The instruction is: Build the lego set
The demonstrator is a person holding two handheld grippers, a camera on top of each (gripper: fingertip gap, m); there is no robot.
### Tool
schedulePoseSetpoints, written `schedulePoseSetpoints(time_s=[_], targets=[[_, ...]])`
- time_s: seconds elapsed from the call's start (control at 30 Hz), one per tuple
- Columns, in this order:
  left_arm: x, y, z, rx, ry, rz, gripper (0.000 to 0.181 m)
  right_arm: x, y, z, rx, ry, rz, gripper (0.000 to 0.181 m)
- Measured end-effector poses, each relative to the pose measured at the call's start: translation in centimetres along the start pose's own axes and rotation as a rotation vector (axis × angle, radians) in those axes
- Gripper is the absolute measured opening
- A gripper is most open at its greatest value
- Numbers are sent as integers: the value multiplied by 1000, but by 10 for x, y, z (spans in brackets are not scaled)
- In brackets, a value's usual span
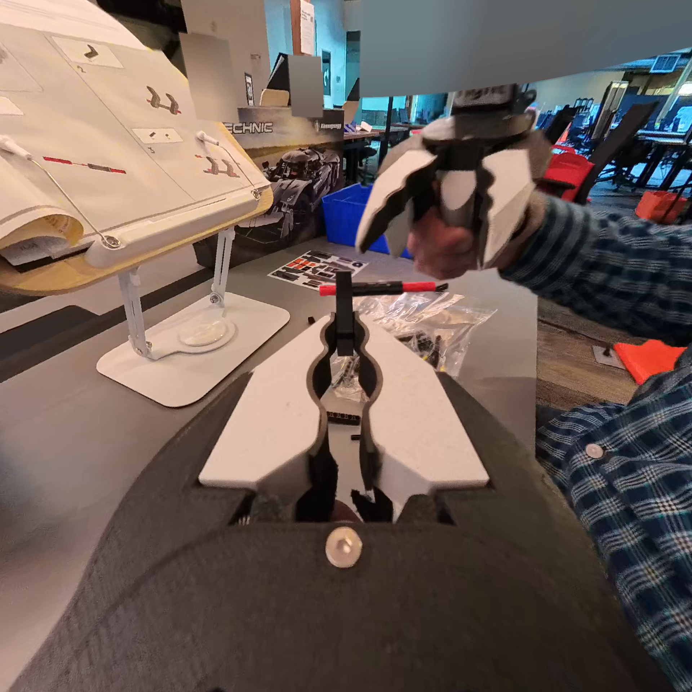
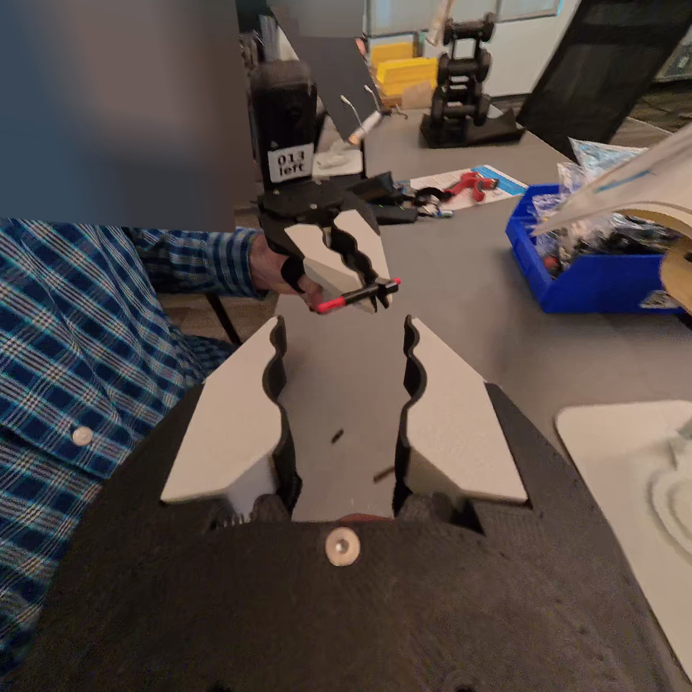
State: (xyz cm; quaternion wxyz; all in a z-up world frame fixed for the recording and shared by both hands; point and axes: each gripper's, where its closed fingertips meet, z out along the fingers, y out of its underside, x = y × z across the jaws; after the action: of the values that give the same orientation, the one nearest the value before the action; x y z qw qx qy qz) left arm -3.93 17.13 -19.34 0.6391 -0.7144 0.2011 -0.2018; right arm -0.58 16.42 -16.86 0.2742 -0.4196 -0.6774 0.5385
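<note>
Instruction booklet [image 1: 112, 123] lies open on a white stand [image 1: 194, 359], left side of the grey desk [image 1: 75, 430]. Left claw [image 1: 343, 333] is clamped on a black upright lego piece [image 1: 343, 299] — this carries a crosswise black axle with red ends [image 1: 382, 288], held above the desk. Behind it: a sticker sheet [image 1: 318, 266] and a clear bag of parts [image 1: 423, 322]. A blue bin [image 1: 344, 213] sits farther back. Right claw [image 2: 342, 325] — fingers well apart, nothing between them, hovering near the assembly. Two small dark pins [image 2: 337, 436] lie loose on the desk below it.
</note>
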Motion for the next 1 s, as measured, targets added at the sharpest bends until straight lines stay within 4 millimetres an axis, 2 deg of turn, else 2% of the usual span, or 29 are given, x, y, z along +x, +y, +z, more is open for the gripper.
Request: schedulePoseSetpoints(time_s=[0.1, 0.2, 0.3, 0.37, 0.4, 0.43, 0.5, 0.6, 0.67, 0.73, 0.83, 1.0], targets=[[0, 7, 9, -21, -5, -20, 5, -1, 16, -47, -72, 144, 2, 63], [-2, 12, 18, -22, -11, -71, 5, 6, 48, -126, -160, 359, 60, 62], [-2, 18, 31, -29, -14, -122, 5, 18, 112, -222, -388, 680, 108, 51], [2, 22, 40, -45, -14, -129, 5, 15, 155, -270, -487, 790, 212, 40], [5, 24, 45, -49, -11, -134, 5, 13, 176, -288, -529, 828, 241, 35], [7, 26, 49, -54, -10, -142, 5, 11, 195, -297, -548, 844, 270, 32], [9, 31, 57, -66, -26, -154, 5, 9, 225, -300, -571, 840, 353, 35], [15, 36, 66, -81, -24, -164, 5, 21, 250, -298, -598, 905, 420, 40], [17, 40, 70, -105, -32, -151, 5, 32, 258, -295, -586, 947, 472, 47], [17, 40, 74, -111, -32, -148, 5, 39, 269, -298, -656, 973, 468, 51], [15, 39, 78, -112, -33, -146, 5, 43, 275, -294, -707, 901, 394, 45], [14, 40, 81, -121, -33, -143, 5, 47, 292, -301, -733, 784, 391, 40]])
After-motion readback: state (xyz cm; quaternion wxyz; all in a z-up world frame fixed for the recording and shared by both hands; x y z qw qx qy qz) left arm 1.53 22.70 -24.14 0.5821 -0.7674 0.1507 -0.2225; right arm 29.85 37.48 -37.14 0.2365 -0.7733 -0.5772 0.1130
